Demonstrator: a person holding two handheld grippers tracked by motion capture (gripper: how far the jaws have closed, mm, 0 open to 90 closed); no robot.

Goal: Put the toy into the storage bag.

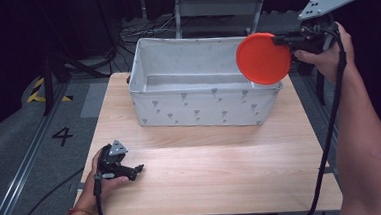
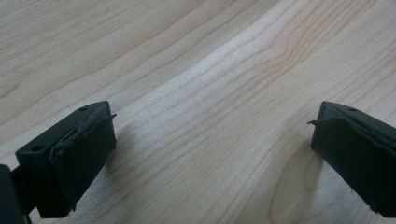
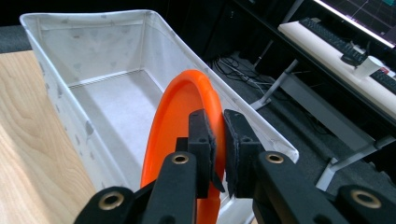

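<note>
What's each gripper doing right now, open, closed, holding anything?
Left gripper: open, empty, low over the table.
Right gripper: closed on the orange plate's rim.

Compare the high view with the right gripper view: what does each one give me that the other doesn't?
High view alone: the left hand-held gripper low over the wooden table, jaws open, and the bin's patterned front wall. Right gripper view alone: the jaws pinching the orange plate's rim, plus a keyboard on a desk beyond. Both share the right hand-held gripper, the orange plate over the white bin, and the table.
</note>
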